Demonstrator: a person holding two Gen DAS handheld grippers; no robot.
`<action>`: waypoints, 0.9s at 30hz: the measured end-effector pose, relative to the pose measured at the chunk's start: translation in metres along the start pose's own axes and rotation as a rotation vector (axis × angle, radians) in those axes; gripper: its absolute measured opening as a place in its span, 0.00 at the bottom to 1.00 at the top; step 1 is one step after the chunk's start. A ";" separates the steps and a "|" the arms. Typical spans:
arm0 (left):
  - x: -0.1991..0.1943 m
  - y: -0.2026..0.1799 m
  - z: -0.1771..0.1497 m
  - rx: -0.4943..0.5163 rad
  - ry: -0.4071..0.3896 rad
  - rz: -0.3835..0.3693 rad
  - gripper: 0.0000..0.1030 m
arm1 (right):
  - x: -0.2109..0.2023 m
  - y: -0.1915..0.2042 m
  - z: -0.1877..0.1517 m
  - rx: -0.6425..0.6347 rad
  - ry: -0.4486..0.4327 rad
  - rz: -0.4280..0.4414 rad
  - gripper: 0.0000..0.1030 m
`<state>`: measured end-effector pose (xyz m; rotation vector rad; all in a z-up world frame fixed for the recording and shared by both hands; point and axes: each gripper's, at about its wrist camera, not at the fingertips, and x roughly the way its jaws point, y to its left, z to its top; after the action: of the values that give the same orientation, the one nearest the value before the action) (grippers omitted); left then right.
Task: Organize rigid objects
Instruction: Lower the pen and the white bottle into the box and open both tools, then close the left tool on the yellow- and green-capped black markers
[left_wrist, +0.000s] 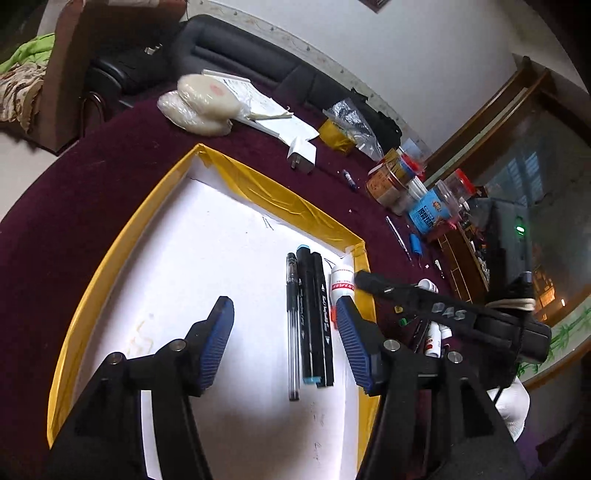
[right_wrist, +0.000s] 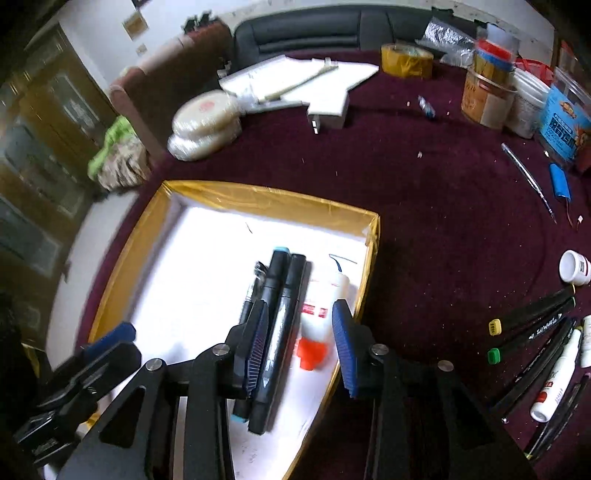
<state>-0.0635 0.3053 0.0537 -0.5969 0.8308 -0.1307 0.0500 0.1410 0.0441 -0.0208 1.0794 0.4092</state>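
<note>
Glue bottle (right_wrist: 321, 317) lies between right gripper (right_wrist: 301, 343) pads, untouched.

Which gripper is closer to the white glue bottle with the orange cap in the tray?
Right. The right gripper hangs directly over the glue bottle, its fingers straddling it without pressing. The left gripper is open above the pens beside it, its right finger next to the bottle.

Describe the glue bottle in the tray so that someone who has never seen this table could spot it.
Find the yellow-edged tray on the maroon tablecloth. Four things lie side by side in it; the glue bottle is the one nearest the tray's right wall. It alone is white, with a red label and an orange cap; its neighbours are dark pens.
</note>
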 end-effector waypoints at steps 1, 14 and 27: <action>-0.003 -0.001 -0.001 -0.002 -0.005 0.000 0.54 | -0.009 -0.003 -0.002 0.004 -0.030 0.014 0.31; -0.006 -0.097 -0.040 0.158 0.005 -0.112 0.65 | -0.109 -0.145 -0.076 0.170 -0.403 -0.223 0.70; 0.041 -0.177 -0.087 0.254 0.158 -0.064 0.65 | -0.143 -0.328 -0.136 0.561 -0.478 -0.235 0.70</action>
<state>-0.0781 0.1058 0.0777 -0.3767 0.9311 -0.3405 -0.0143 -0.2362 0.0428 0.4252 0.6759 -0.1111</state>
